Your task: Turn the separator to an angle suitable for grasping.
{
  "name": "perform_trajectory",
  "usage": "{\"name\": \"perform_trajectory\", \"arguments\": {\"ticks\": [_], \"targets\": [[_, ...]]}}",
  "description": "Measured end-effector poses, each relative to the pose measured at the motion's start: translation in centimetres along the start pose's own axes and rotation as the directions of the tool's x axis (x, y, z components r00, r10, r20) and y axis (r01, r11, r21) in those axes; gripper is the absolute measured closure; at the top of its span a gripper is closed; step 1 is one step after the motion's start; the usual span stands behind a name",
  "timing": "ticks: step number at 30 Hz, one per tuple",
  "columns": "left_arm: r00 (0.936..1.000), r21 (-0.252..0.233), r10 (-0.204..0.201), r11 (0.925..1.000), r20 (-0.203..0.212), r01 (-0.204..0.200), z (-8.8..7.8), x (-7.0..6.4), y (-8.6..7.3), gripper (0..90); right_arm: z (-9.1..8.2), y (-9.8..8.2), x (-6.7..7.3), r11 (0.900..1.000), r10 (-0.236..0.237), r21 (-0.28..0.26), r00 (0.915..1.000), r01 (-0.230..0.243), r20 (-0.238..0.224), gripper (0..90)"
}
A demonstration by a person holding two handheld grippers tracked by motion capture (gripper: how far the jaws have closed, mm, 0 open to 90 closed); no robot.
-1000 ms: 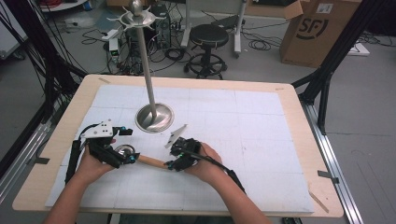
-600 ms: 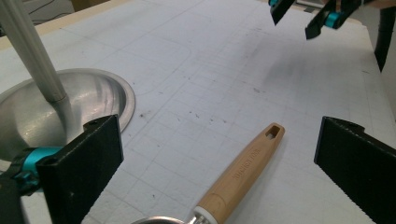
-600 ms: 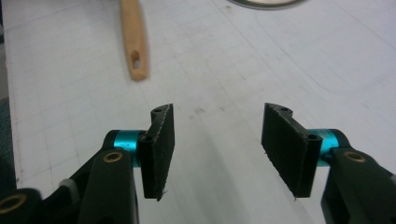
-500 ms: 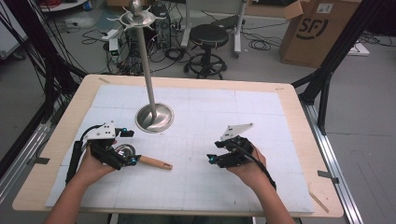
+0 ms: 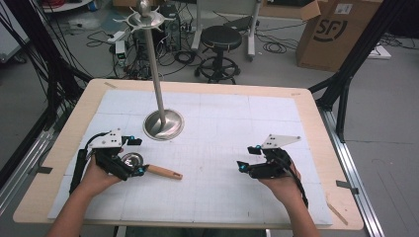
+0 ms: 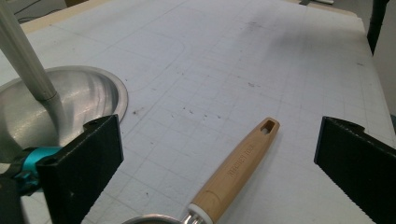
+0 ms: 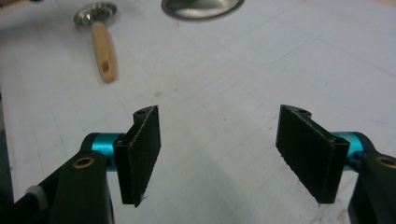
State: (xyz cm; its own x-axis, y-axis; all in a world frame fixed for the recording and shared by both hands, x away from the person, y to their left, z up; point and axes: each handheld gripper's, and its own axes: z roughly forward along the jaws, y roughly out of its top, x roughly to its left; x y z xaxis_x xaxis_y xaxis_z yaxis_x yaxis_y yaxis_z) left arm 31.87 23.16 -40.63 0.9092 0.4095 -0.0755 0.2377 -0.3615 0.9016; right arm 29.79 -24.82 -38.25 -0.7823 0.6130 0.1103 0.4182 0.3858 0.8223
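A small metal strainer (image 5: 132, 160) with a wooden handle (image 5: 164, 172) lies on the white mat at the left. My left gripper (image 5: 137, 156) hovers over its bowl, jaws wide open. In the left gripper view the handle (image 6: 238, 170) runs up between the open jaws of the left gripper (image 6: 219, 144), untouched. My right gripper (image 5: 245, 158) sits at the right of the mat, open and empty. The right gripper view has its open jaws (image 7: 219, 140) over bare mat, with the strainer (image 7: 103, 46) far off at top left.
A metal stand with a round base (image 5: 163, 124) and a tall pole (image 5: 154, 69) topped by hooks rises behind the left gripper. Its base (image 6: 88, 93) is close to my left jaw. The table edge (image 5: 326, 148) frames the mat; a stool and boxes stand beyond.
My right gripper left the handle's end near the centre and moved to the right side of the mat, then held still. The left gripper and strainer stayed put.
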Motion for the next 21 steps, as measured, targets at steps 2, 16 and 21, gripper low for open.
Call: {"name": "perform_trajectory", "arguments": {"ticks": [2, 16, 21], "targets": [[1.0000, -0.002, 0.002, 1.0000, 0.000, -0.002, 0.0, -0.1, 0.0, 1.8, -0.7, 0.0, -0.3, 0.999, 0.015, -0.051, 0.9999, -0.015, 0.004, 26.4], [0.9999, 0.019, 0.011, 0.9998, 0.013, -0.011, -0.1, 0.0, 0.0, 1.8, -2.1, -0.5, -1.9, 0.994, 0.062, -0.092, 0.9952, -0.055, 0.076, 22.2], [0.9999, 0.019, 0.012, 0.9998, 0.011, -0.012, -0.1, -0.1, 0.0, 1.8, -1.7, -0.6, -1.8, 0.997, 0.053, -0.069, 0.9950, -0.047, 0.085, 21.7]]}}
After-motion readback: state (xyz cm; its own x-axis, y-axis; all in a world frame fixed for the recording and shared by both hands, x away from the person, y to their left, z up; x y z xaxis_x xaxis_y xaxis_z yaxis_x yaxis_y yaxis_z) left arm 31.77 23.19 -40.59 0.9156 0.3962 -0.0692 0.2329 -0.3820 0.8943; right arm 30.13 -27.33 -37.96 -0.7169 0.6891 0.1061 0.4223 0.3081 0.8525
